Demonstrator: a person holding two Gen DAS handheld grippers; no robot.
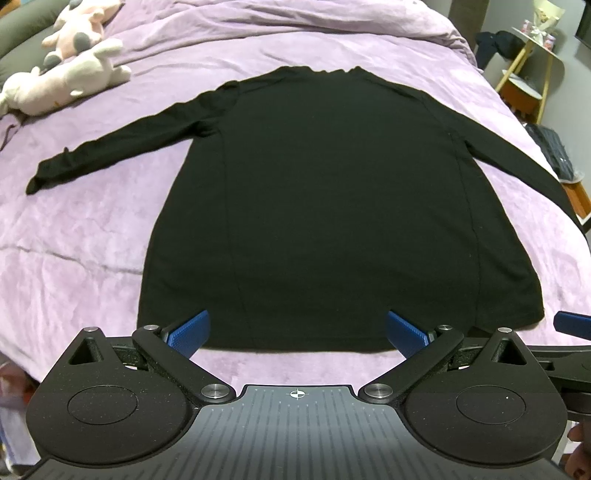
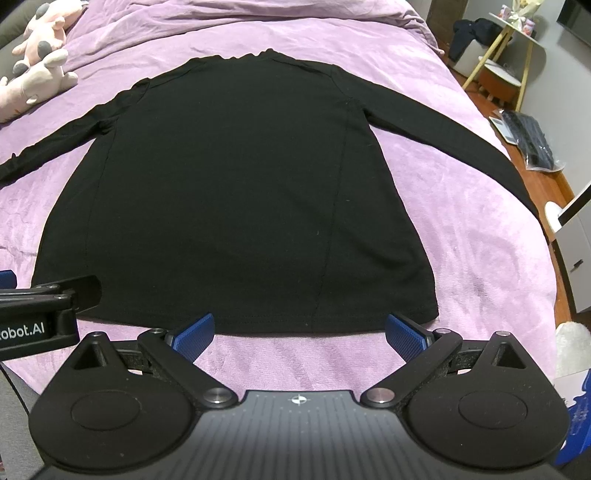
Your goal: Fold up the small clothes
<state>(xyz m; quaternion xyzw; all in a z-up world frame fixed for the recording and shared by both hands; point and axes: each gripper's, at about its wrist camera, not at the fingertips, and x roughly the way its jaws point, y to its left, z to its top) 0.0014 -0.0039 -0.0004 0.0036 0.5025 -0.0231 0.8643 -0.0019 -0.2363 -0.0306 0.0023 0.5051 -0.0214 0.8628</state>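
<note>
A black long-sleeved shirt point(image 1: 325, 206) lies flat on the purple bedspread point(image 1: 74, 229), collar far, hem near, both sleeves spread out to the sides. It also shows in the right wrist view point(image 2: 229, 192). My left gripper point(image 1: 298, 328) is open and empty, its blue pads over the near hem. My right gripper point(image 2: 299, 330) is open and empty, just short of the hem's right part. The right gripper's tip shows at the right edge of the left wrist view point(image 1: 572, 325). The left gripper's body shows at the left of the right wrist view point(image 2: 44, 306).
Plush toys point(image 1: 70, 70) lie at the bed's far left. Right of the bed are a yellow-legged side table point(image 2: 517, 48), dark clothes point(image 2: 476, 29) and a bagged keyboard on the floor point(image 2: 532, 140). The bedspread point(image 2: 480, 236) borders the shirt on both sides.
</note>
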